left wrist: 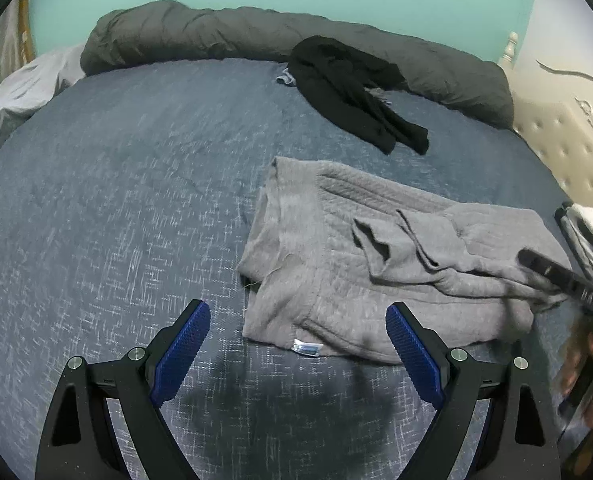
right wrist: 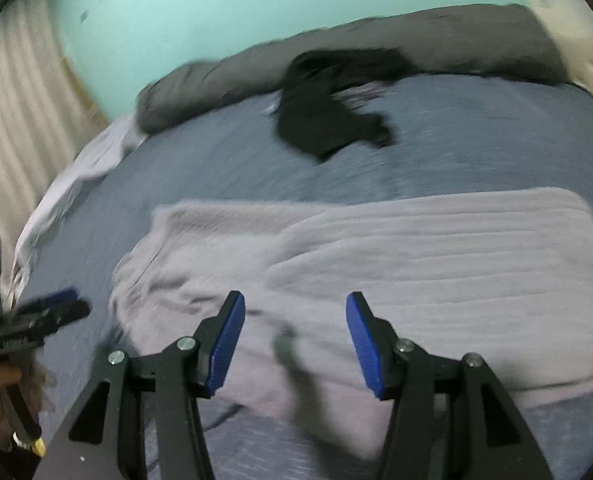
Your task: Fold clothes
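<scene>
- While the left gripper [left wrist: 298,320] hangs over the blue bedspread [left wrist: 116,200] with its jaws wide apart and nothing between them, the grey garment [left wrist: 376,248] lies just ahead and to its right, a white label at the near hem.
- The right gripper [right wrist: 295,320] stands open above the same grey garment [right wrist: 416,264], empty.
- The garment's long axis runs across both grippers, side to side.
- A black garment [left wrist: 348,84] lies well beyond, against a dark rolled duvet [left wrist: 216,32].
</scene>
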Action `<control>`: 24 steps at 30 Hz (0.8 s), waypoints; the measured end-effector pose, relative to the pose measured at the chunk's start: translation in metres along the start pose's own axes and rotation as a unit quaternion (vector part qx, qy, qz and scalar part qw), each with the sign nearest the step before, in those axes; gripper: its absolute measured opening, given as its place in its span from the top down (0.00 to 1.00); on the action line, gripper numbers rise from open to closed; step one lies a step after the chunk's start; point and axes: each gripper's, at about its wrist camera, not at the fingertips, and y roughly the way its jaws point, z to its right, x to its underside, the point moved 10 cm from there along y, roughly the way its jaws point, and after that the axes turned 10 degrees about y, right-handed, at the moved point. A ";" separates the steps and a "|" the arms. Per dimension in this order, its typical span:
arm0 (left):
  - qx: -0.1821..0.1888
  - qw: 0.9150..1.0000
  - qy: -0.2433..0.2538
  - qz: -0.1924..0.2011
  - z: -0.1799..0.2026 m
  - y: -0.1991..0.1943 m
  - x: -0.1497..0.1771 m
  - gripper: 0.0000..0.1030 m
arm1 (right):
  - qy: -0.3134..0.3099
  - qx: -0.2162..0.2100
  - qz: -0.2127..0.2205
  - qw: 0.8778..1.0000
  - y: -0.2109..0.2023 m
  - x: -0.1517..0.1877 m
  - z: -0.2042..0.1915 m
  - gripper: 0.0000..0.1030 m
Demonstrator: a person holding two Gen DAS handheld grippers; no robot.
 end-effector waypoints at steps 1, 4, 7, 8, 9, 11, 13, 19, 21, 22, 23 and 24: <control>0.001 1.000 -0.003 0.001 -0.003 0.002 0.001 0.11 | -0.014 0.000 -0.004 1.000 0.006 0.003 -0.010 0.48; -0.003 1.000 -0.006 -0.001 -0.010 0.005 0.003 0.11 | -0.055 0.000 -0.016 0.998 0.023 0.013 -0.038 0.48; -0.003 1.000 -0.006 -0.003 -0.015 0.008 0.006 0.11 | -0.081 0.000 -0.020 0.997 0.033 0.016 -0.056 0.48; -0.004 1.000 -0.005 -0.003 -0.016 0.009 0.006 0.10 | -0.086 0.002 -0.021 0.996 0.036 0.017 -0.060 0.48; -0.005 1.000 -0.003 -0.003 -0.017 0.009 0.007 0.10 | -0.090 0.003 -0.022 0.996 0.039 0.018 -0.064 0.48; -0.006 1.000 -0.002 -0.003 -0.019 0.010 0.008 0.10 | -0.100 0.011 -0.025 0.995 0.045 0.019 -0.068 0.48; -0.009 1.000 0.002 -0.003 -0.020 0.010 0.008 0.10 | -0.120 0.028 -0.031 0.992 0.052 0.021 -0.072 0.48; -0.002 1.000 -0.002 -0.001 -0.022 0.007 0.010 0.09 | -0.133 0.055 -0.029 0.989 0.063 0.020 -0.069 0.69; -0.001 1.000 -0.006 0.000 -0.025 0.006 0.010 0.09 | -0.133 0.054 -0.027 0.989 0.064 0.018 -0.068 0.82; 0.000 1.000 -0.009 0.001 -0.026 0.005 0.009 0.09 | -0.134 0.055 -0.024 0.989 0.063 0.016 -0.069 0.84; 0.001 1.000 -0.011 0.002 -0.027 0.004 0.009 0.09 | -0.130 0.052 -0.020 0.990 0.061 0.013 -0.069 0.91; 0.001 1.000 -0.014 0.003 -0.029 0.004 0.009 0.09 | -0.126 0.049 -0.016 0.991 0.060 0.011 -0.069 0.92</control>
